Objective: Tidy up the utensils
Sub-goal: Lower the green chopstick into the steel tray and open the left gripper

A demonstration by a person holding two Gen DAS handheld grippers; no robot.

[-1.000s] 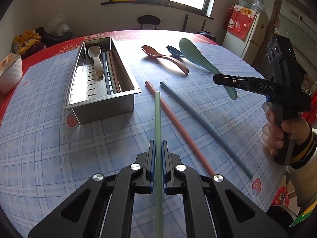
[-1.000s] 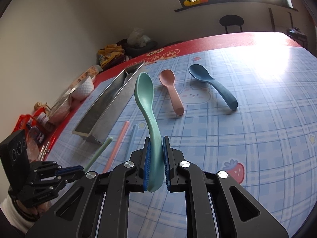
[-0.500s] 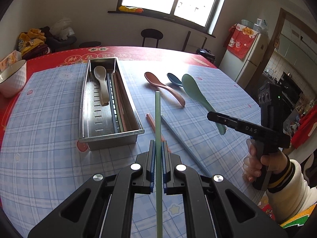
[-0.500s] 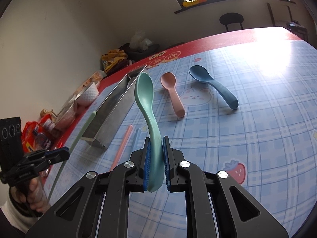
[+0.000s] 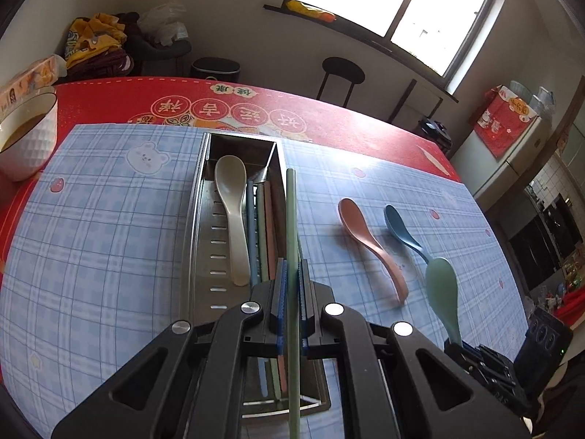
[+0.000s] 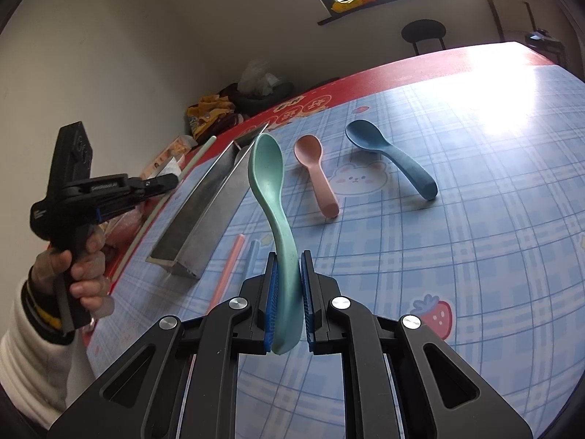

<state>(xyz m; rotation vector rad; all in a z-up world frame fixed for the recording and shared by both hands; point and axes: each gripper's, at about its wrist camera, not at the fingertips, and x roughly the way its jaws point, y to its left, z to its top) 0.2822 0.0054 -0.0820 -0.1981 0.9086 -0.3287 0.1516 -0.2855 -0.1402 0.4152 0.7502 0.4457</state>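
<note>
My left gripper (image 5: pixel 291 274) is shut on a pale green chopstick (image 5: pixel 291 226) and holds it above the steel utensil tray (image 5: pixel 197 219), along its right wall. The tray holds a cream spoon (image 5: pixel 231 216) and several chopsticks (image 5: pixel 261 230). My right gripper (image 6: pixel 289 270) is shut on a green spoon (image 6: pixel 272 197), bowl up, above the table. The green spoon also shows in the left wrist view (image 5: pixel 443 292). A pink spoon (image 6: pixel 316 175) and a blue spoon (image 6: pixel 391 157) lie on the mat. A pink chopstick (image 6: pixel 228 270) and a blue chopstick (image 6: pixel 251 256) lie beside the tray (image 6: pixel 208 216).
A white bowl (image 5: pixel 25 139) stands at the table's far left edge. The table has a blue checked mat (image 6: pixel 475 219) over a red cloth (image 5: pixel 256 106). A stool (image 5: pixel 342 73) and a fridge (image 5: pixel 512 146) stand beyond the table.
My left gripper has lifted the green chopstick and carried it left, from over the table to above the tray. My right gripper has kept its hold on the green spoon and hardly moved.
</note>
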